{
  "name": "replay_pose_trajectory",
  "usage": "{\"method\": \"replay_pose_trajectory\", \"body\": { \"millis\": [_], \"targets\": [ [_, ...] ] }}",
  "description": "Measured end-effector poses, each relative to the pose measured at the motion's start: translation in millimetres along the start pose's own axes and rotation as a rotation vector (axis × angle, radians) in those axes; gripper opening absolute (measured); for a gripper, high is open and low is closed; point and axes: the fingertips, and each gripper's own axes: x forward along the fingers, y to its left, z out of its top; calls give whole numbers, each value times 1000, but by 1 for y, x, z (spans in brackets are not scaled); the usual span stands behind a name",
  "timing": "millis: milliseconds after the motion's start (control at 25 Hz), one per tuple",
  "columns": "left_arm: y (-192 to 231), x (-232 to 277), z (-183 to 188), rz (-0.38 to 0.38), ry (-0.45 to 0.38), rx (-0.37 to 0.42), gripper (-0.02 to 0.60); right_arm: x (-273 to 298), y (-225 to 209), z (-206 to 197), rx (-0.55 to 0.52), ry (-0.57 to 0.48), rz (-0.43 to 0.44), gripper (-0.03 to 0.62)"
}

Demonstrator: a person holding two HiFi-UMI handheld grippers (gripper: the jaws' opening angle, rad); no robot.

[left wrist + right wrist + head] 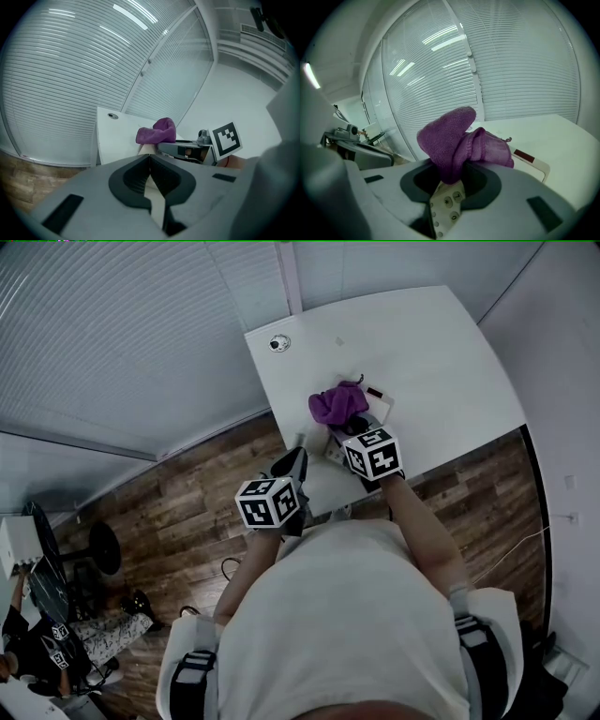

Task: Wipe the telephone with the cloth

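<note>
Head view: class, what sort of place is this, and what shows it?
Probably an office or meeting room: a white table carrying a desk telephone, long slatted blinds behind it, and a wood-look floor.

Cloth point(459, 140): purple, terry-textured, bunched into a lump. One fold is pinched in the right tongs point(451, 180); the rest is draped over the telephone.

Telephone point(446, 206): off-white, lying on the white counter point(422, 343) close to its near edge, roughly midway along. Keypad faces up. Dark red strip on the far part.
</note>
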Motion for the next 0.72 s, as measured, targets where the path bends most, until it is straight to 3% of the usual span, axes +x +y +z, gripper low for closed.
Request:
{"method": "replay_pose_trajectory", "body": {
  "millis": [720],
  "targets": [
    [4,-10,-4,2,-7,-4,20,-5,41,-33,-32,66,68,120]
  ]
}}
